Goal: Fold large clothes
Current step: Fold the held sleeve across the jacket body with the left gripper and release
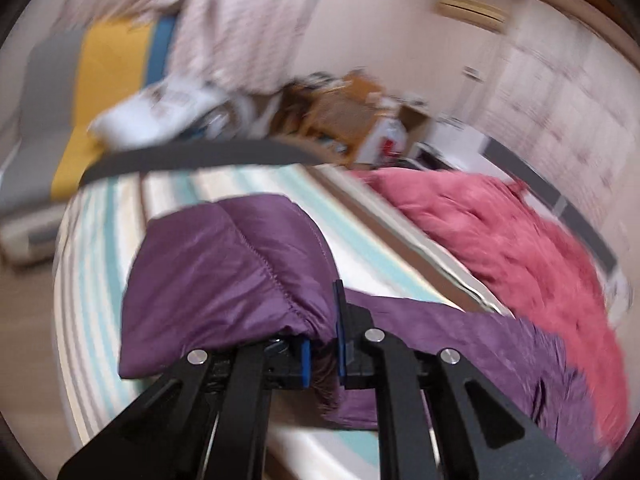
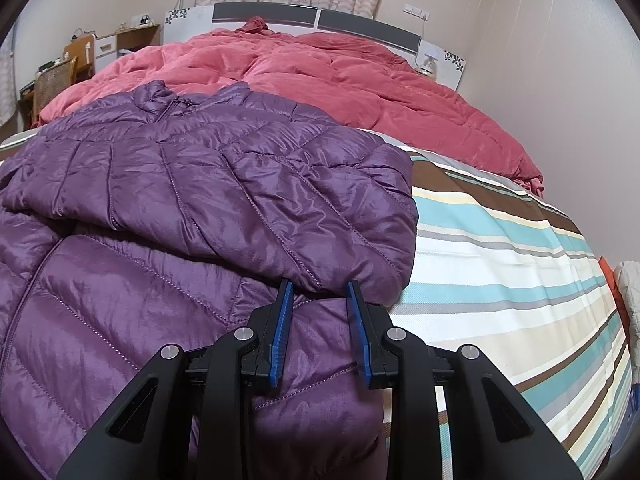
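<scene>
the purple jacket [image 2: 180, 200] lay spread on the striped bed [image 2: 500, 240], one sleeve already folded across its front. the left gripper [image 1: 322, 344] was clamped on a bunched cuff, lifted off the bed, while the right gripper [image 2: 320, 320] hung open over the folded sleeve. the lifted sleeve probably wanted laying flat across the chest, with no air trapped in the padding.

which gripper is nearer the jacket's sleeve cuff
Left. The left gripper is shut on the purple jacket cuff, lifting it. The right gripper is open over the jacket body.
</scene>
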Demonstrator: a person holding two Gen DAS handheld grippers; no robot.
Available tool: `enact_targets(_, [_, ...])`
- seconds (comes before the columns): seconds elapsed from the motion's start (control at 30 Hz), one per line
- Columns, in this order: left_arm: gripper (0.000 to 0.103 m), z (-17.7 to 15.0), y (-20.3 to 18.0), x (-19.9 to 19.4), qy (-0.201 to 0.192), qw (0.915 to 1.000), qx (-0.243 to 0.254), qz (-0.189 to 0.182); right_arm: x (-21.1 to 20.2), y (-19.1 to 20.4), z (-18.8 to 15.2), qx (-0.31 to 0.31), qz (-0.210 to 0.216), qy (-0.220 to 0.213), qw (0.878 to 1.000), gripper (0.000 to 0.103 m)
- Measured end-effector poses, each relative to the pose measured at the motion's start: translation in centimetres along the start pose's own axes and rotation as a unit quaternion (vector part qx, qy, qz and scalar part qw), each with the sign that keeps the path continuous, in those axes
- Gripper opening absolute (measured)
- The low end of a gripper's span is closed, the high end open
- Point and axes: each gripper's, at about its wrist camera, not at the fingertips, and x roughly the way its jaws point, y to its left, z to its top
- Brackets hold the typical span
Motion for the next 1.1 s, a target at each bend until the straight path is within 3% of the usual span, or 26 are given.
enact_targets(0.13, [0.008, -0.8, -6.7, -1.6, -0.032, 0.9926, 0.115, -0.025, 0.0, 0.0, 0.0, 0.001, 0.000, 0.000, 1.000, 0.028])
enact_targets(0.27, [0.008, -2.6, -12.9, -2.3, -0.034, 0.9772, 0.203, -0.051, 0.0, 0.0, 0.0, 0.004, 0.001, -0.001, 1.000, 0.028])
enact_targets(0.37, [0.008, -4.4, -16.7, -3.3, -0.032, 0.9633, 0.259, -0.064, 0.0, -0.1, 0.0, 0.007, 0.003, -0.001, 1.000, 0.028])
enact_targets(0.57, [0.008, -9.1, -23.1, -6.2, -0.044, 0.9276, 0.362, -0.079, 0.1, -0.5, 0.0, 0.014, 0.008, -0.002, 1.000, 0.028])
enact_targets(0.67, [0.008, -11.3, -25.3, -7.4, -0.058, 0.9086, 0.406, -0.078, 0.1, -0.7, 0.0, 0.020, 0.009, -0.002, 1.000, 0.028])
enact_targets(0.93, [0.008, -17.9, -29.4, -12.1, -0.115, 0.8394, 0.520, -0.107, 0.2, -1.4, -0.1, 0.041, 0.018, 0.001, 0.999, 0.028])
enact_targets(1.1, [0.008, -21.1, -30.5, -14.2, -0.130, 0.7984, 0.574, -0.129, 0.2, -1.6, -0.2, 0.045, 0.019, 0.002, 0.999, 0.028])
